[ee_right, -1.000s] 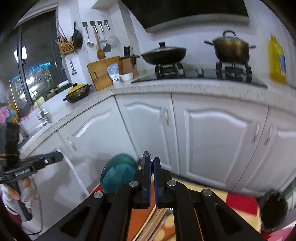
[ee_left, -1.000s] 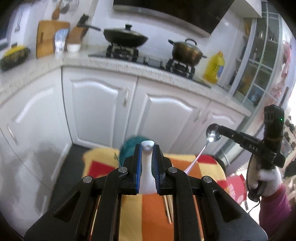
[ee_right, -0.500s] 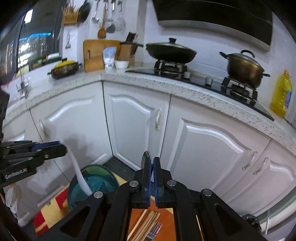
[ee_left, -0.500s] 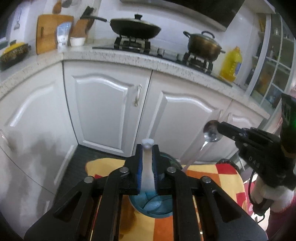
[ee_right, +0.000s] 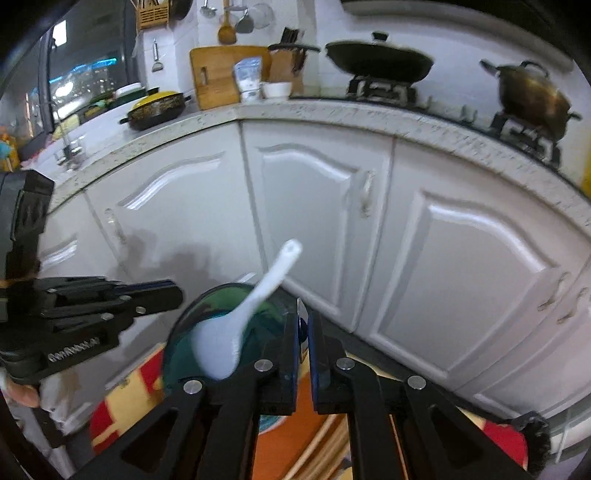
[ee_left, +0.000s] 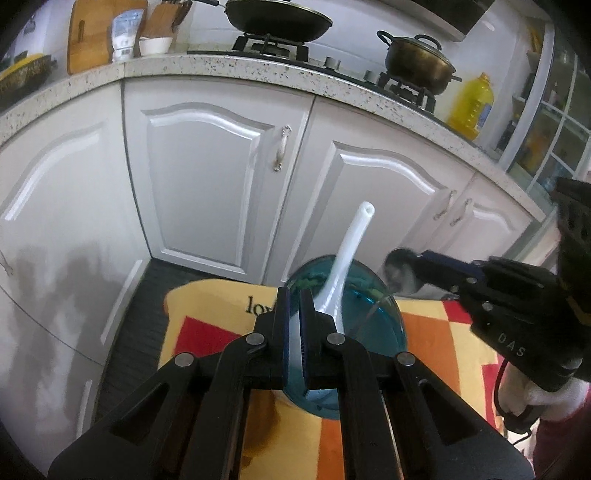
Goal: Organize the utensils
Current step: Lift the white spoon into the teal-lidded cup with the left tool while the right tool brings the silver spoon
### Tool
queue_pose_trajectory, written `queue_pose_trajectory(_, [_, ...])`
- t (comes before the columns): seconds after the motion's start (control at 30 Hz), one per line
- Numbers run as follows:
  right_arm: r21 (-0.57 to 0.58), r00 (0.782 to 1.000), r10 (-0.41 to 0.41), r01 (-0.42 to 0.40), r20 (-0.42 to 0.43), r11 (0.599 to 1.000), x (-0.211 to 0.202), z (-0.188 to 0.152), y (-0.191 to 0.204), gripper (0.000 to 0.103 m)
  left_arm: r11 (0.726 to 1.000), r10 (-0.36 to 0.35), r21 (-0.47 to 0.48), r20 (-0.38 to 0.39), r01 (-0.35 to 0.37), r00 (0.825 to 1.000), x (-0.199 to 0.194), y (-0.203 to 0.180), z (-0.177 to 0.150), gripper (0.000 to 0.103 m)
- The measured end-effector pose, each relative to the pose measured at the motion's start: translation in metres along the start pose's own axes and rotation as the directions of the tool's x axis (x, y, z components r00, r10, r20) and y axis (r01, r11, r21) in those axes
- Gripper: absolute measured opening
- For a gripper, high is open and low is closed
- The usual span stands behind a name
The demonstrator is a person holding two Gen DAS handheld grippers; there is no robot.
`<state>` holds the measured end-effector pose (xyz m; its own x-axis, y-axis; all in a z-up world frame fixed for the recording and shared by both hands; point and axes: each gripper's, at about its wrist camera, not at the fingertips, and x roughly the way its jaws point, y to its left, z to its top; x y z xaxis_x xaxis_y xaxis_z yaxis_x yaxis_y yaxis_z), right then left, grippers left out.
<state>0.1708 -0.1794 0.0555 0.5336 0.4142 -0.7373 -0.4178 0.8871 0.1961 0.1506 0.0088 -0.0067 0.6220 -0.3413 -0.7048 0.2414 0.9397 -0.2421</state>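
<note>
Your left gripper (ee_left: 293, 295) is closed and empty now: a second ago it clamped the one white spoon (ee_left: 341, 273), which now leans loose in the single teal bowl (ee_left: 384, 321) at the mat's far edge. Your right gripper (ee_right: 303, 314) pinches one metal spoon (ee_left: 400, 271).

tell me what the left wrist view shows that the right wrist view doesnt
Only the left wrist view: the metal spoon bowl at the right gripper tips, and a glass-door cabinet. Only the right wrist view: the window, hanging utensils, the tap and chopsticks. Both: the white ceramic spoon leaning in the teal cup, plus the wok and brass pot.
</note>
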Motion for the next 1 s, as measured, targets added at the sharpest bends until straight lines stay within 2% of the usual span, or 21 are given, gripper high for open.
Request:
queue_pose_trajectory(0.03, [0.013,1.000,0.012,-0.013,0.007,1.000,-0.002,-0.001,-0.001,0.005,1.000,-0.005,0.001,-0.002,0.005,1.000,-0.001,-0.001,-0.002,0.003])
queue_pose_trajectory(0.1, [0.035,1.000,0.015,-0.015,0.025,0.999,-0.007,-0.001,-0.004,0.021,1.000,-0.007,0.011,-0.007,0.007,1.000,-0.001,-0.003,-0.007,0.003])
queue_pose_trajectory(0.13, [0.053,0.999,0.022,-0.024,0.038,0.998,-0.012,-0.001,-0.007,0.038,1.000,-0.004,0.014,-0.012,0.004,1.000,0.000,-0.004,-0.009,0.003])
queue_pose_trajectory(0.17, [0.076,0.998,0.033,-0.037,0.054,0.996,-0.017,-0.002,-0.011,0.040,1.000,-0.003,0.014,-0.017,0.003,1.000,0.002,-0.004,-0.010,0.003])
queue_pose_trajectory(0.33, [0.165,0.997,0.062,-0.069,0.046,0.984,-0.018,0.003,-0.032,0.040,1.000,-0.009,-0.005,-0.035,0.009,0.999,0.001,0.000,-0.018,0.003])
queue_pose_trajectory(0.43, [0.251,0.990,0.128,-0.139,0.059,0.958,-0.006,0.012,-0.051,0.040,0.999,-0.016,-0.033,-0.024,0.015,1.000,-0.007,0.003,-0.021,0.004])
queue_pose_trajectory(0.53, [0.354,0.971,0.225,-0.241,0.085,0.904,0.015,0.023,-0.068,0.040,0.998,-0.029,-0.058,-0.019,0.027,0.999,-0.016,0.006,-0.025,0.005])
queue_pose_trajectory(0.57, [0.375,0.957,0.273,-0.289,0.095,0.881,0.023,0.027,-0.069,0.040,0.998,-0.031,-0.061,-0.020,0.029,0.999,-0.019,0.007,-0.027,0.005])
queue_pose_trajectory(0.63, [0.391,0.942,0.321,-0.332,0.096,0.858,0.038,0.033,-0.068,0.040,0.998,-0.031,-0.061,-0.026,0.030,0.999,-0.023,0.008,-0.030,0.005])
queue_pose_trajectory(0.7, [0.397,0.945,0.321,-0.321,0.069,0.860,0.051,0.036,-0.065,0.040,0.997,-0.032,-0.065,-0.028,0.031,0.999,-0.026,0.010,-0.032,0.005])
queue_pose_trajectory(0.77, [0.400,0.941,0.335,-0.326,0.050,0.857,0.062,0.036,-0.061,0.020,0.997,-0.034,-0.074,-0.029,0.032,0.999,-0.028,0.013,-0.035,0.006])
queue_pose_trajectory(0.83, [0.379,0.950,0.310,-0.302,0.043,0.875,0.059,0.035,-0.055,0.012,0.996,-0.035,-0.081,-0.029,0.033,0.999,-0.029,0.016,-0.036,0.006])
queue_pose_trajectory(1.0, [0.342,0.974,0.223,-0.218,0.026,0.914,0.038,0.036,-0.037,0.011,0.994,-0.038,-0.102,-0.033,0.035,0.999,-0.022,0.023,-0.034,0.006])
